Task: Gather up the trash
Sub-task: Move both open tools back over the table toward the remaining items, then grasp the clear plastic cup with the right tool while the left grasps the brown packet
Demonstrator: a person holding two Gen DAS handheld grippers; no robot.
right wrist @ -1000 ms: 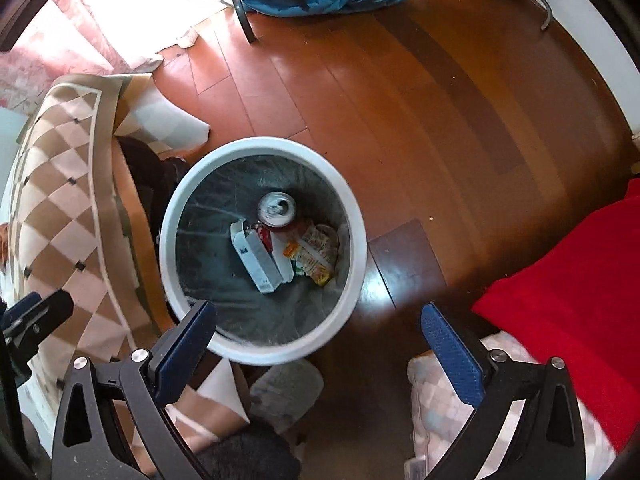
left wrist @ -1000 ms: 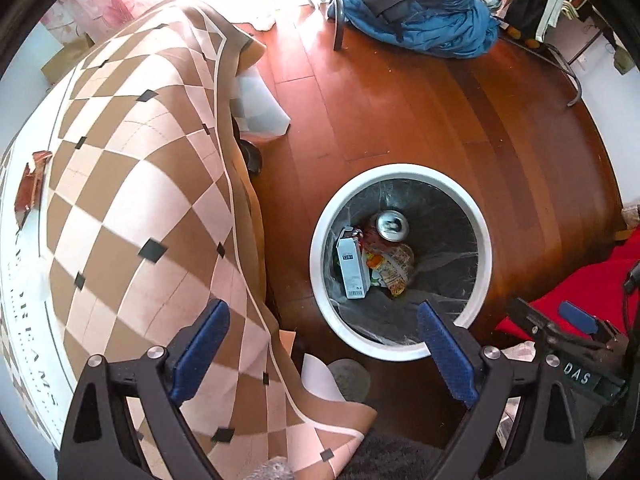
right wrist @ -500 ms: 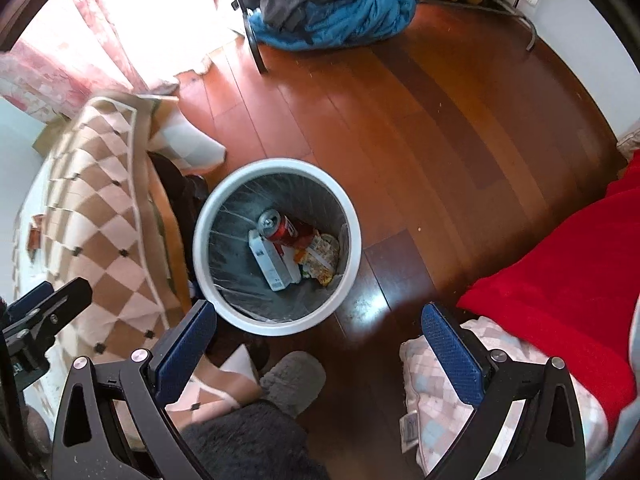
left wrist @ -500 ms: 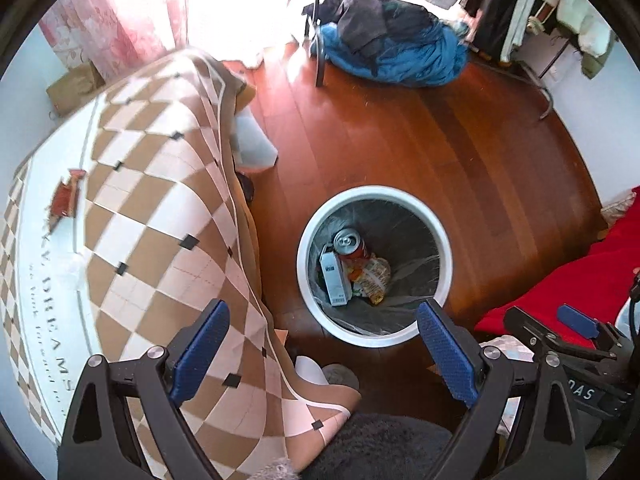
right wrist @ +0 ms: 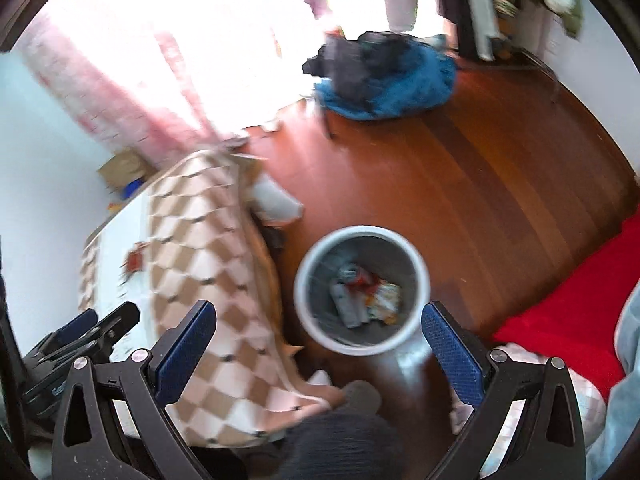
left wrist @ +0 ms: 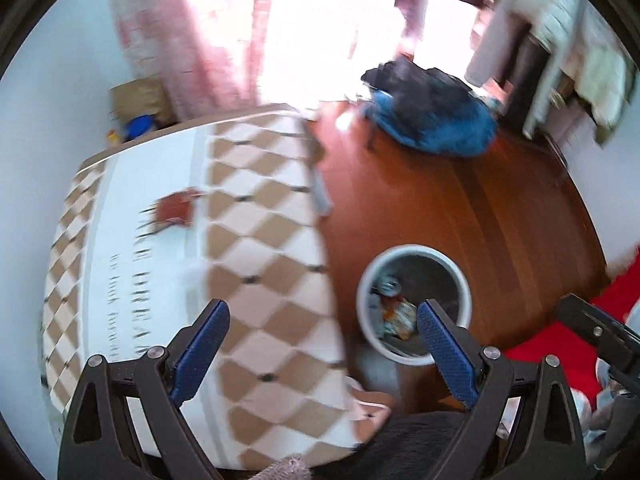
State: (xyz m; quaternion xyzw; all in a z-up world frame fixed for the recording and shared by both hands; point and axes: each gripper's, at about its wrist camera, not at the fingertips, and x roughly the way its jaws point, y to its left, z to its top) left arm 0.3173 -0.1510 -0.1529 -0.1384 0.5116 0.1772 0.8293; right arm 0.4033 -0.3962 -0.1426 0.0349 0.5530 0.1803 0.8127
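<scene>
A white round trash bin (left wrist: 368, 280) (right wrist: 420, 264) stands on the wooden floor beside the table; inside lie a can, a small carton and a snack wrapper (right wrist: 386, 298). A reddish-brown wrapper (left wrist: 174, 209) (right wrist: 135, 258) lies on the checkered tablecloth (left wrist: 260, 248) (right wrist: 192, 232). My left gripper (left wrist: 322, 324) is open and empty, high above the table edge and the bin. My right gripper (right wrist: 318, 326) is open and empty too, high above the bin. Both views are blurred by motion.
A blue and black heap of clothes (left wrist: 432, 120) (right wrist: 384, 76) lies on the floor at the back. Pink curtains (left wrist: 172, 36) hang by a bright window. A red blanket (right wrist: 572, 320) is at the right. A cardboard box (left wrist: 138, 98) sits behind the table.
Both grippers have risen and tilted up; the bin looks smaller and lower in view, and the tabletop with the red wrapper, curtains and window have come into view.
</scene>
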